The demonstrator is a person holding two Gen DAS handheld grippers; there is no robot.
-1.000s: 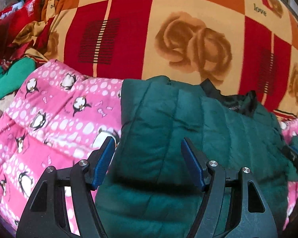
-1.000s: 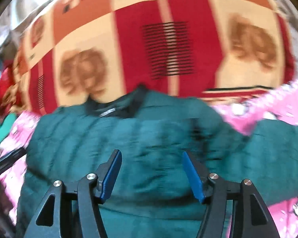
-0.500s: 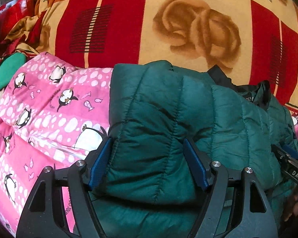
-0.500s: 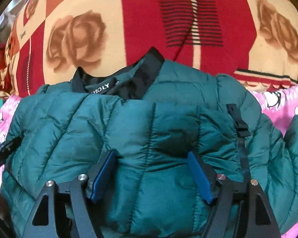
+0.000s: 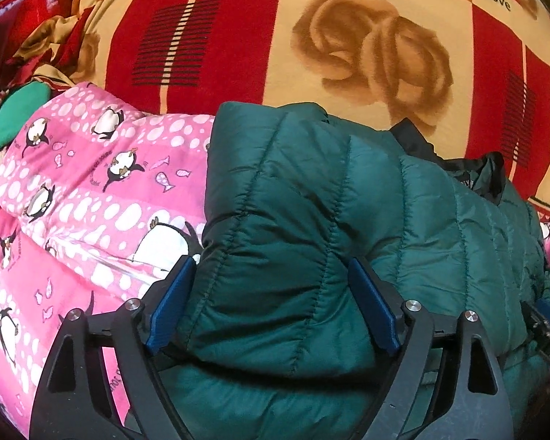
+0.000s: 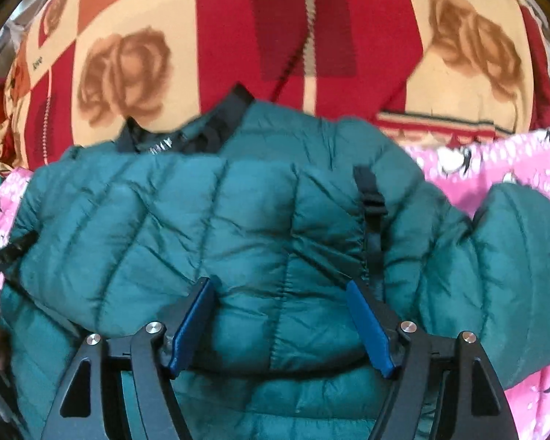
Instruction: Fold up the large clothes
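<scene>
A dark green quilted puffer jacket (image 5: 311,220) lies folded on the bed, its black collar (image 6: 201,132) at the far side. My left gripper (image 5: 271,286) is open, its blue pads straddling the thick folded left edge of the jacket. My right gripper (image 6: 280,308) is open too, its pads on either side of a bulge of the jacket (image 6: 238,227) near a black strap (image 6: 372,212). A loose green sleeve (image 6: 513,256) lies to the right. The right gripper's tip shows at the left wrist view's right edge (image 5: 546,322).
A pink penguin-print quilt (image 5: 73,201) lies under and left of the jacket, and also shows on the right (image 6: 495,161). A red and cream rose-pattern blanket (image 5: 311,36) covers the bed behind. Red and green clothes (image 5: 14,110) are heaped at the far left.
Both grippers have come down and forward onto the jacket; its folded bulk now fills the space between each pair of open pads. The jaws have stayed open.
</scene>
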